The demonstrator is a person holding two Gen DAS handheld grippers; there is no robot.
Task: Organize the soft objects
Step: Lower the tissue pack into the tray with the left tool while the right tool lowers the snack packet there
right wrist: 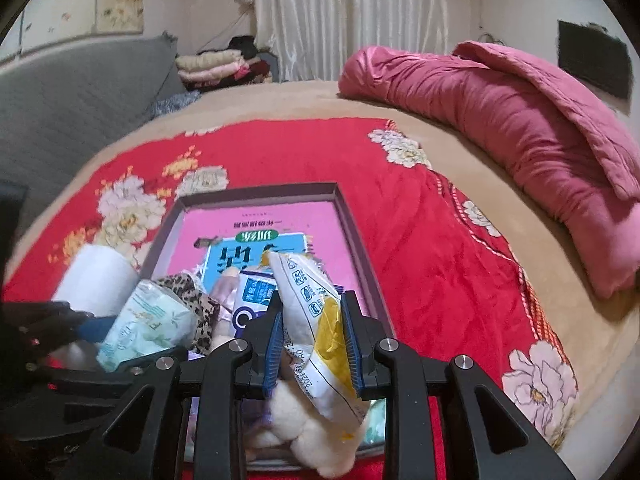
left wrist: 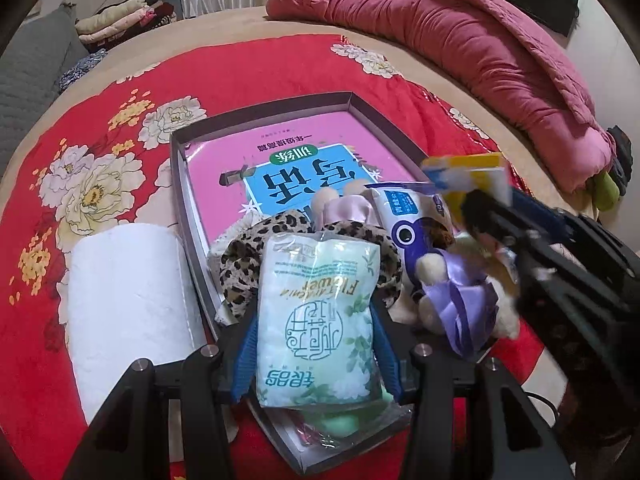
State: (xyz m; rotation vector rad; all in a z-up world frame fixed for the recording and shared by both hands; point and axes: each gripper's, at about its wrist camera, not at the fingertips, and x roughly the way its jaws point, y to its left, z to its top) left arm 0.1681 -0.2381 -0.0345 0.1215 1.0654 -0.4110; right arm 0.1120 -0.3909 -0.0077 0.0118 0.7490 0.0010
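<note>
Left gripper point(left wrist: 316, 344): nearest the left wrist view, at 6 o'clock; black frame, ribbed blue pads pressed on both sides of the pale green tissue pack point(left wrist: 318, 320), jaws fairly wide around it, pointing steeply down over the box.
Right gripper point(right wrist: 314, 344): at 6 o'clock in the right wrist view; narrow jaws clamped on a crinkly white-and-yellow packet point(right wrist: 320, 328), tilted downward; blurred at 3 o'clock in the left view.
Bedspread point(left wrist: 248, 68): red cloth with cream flowers, wrinkled, over a tan bed.
Quilt point(left wrist: 460, 40): pink, puffy, rolled, at 1 o'clock.
Box point(left wrist: 178, 168): shallow, grey, rectangular card walls, centre of the bedspread; pink glossy book point(left wrist: 288, 156) flat inside.
Paper roll point(left wrist: 128, 312): white, embossed cylinder, at 8 o'clock, just beside the box wall.
Leopard-print cloth point(left wrist: 240, 276): soft, bunched, in the box behind the tissue pack.
Plush toy point(left wrist: 460, 292): cream, fuzzy, with purple satin ribbon, at the box's 4 o'clock corner.
White-and-blue pouch point(left wrist: 404, 216): glossy, propped in the box beside the plush toy.
</note>
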